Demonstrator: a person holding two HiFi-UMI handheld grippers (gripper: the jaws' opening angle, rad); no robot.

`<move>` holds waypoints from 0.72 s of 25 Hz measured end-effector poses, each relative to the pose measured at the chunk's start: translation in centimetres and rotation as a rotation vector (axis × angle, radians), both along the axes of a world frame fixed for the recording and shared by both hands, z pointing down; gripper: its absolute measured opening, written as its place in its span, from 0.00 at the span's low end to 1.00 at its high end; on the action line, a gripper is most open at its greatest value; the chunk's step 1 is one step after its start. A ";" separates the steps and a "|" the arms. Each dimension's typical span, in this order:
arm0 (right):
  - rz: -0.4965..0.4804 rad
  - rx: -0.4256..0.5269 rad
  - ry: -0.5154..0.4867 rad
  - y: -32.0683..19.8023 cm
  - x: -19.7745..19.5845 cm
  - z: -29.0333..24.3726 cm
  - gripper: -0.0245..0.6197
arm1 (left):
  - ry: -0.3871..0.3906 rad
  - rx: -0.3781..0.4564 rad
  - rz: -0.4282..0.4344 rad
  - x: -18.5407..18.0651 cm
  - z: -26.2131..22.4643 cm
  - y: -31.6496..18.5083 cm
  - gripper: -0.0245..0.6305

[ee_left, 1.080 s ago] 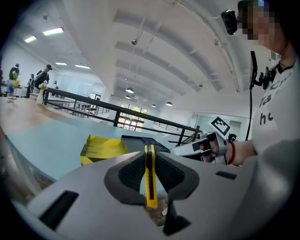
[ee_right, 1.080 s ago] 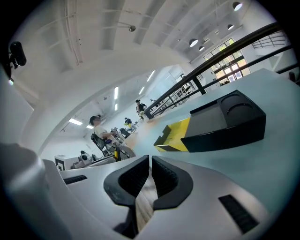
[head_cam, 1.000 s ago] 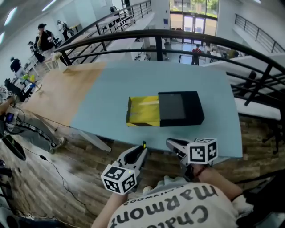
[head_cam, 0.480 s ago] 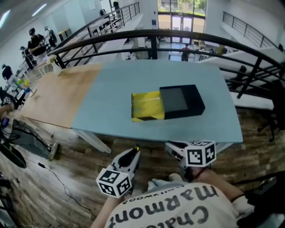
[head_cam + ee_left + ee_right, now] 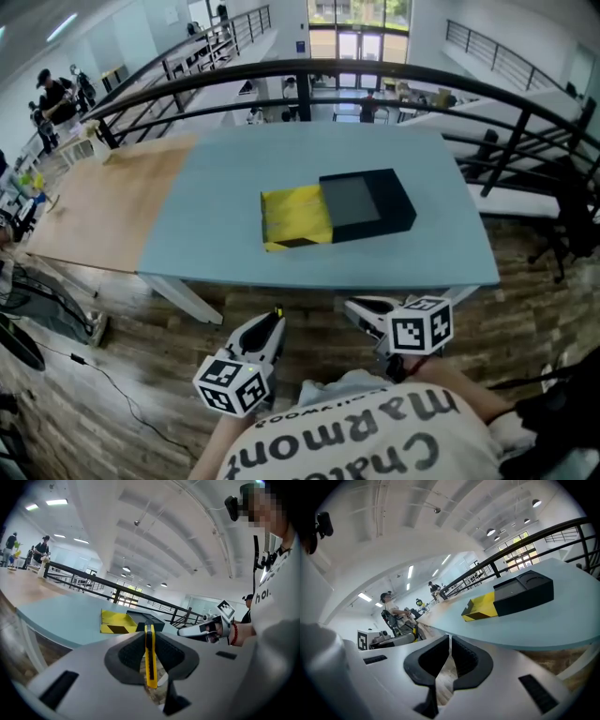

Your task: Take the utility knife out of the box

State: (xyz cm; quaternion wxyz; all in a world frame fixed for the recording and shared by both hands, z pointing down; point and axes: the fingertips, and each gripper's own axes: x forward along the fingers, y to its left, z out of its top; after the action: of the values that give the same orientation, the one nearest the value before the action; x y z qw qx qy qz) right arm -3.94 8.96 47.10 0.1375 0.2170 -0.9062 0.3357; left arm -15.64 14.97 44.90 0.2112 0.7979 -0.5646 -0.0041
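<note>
L gripper (image 5: 150, 641) clamped on utility knife (image 5: 150, 660), near side, off table (image 5: 206, 234) (head view shows only its yellow tip). R gripper (image 5: 450, 648) jaws together, empty. Mid-table: box (image 5: 366, 202), yellow tray (image 5: 295, 217) slid out left, sleeve's inside hidden.

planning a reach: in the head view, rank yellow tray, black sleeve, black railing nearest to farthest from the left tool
1. yellow tray, centre-left, closest to the left tool
2. black sleeve, just right of the tray
3. black railing, far back, top of view
</note>
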 end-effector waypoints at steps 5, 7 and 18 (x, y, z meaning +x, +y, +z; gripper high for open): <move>-0.036 0.052 0.028 0.0 0.7 -0.6 0.10 | -0.007 -0.003 0.002 1.3 -0.2 0.0 0.13; -0.062 0.069 0.038 0.1 1.0 -0.9 0.10 | -0.004 -0.011 -0.008 2.0 -0.3 0.0 0.13; -0.088 0.001 0.038 0.9 4.5 -0.2 0.10 | 0.003 -0.023 -0.029 5.2 -0.8 0.1 0.13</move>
State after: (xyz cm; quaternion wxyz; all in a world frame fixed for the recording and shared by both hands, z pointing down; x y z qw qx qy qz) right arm 0.56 9.84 46.89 0.1694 0.1832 -0.9123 0.3246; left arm -10.40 15.10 44.14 0.2210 0.7871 -0.5759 -0.0019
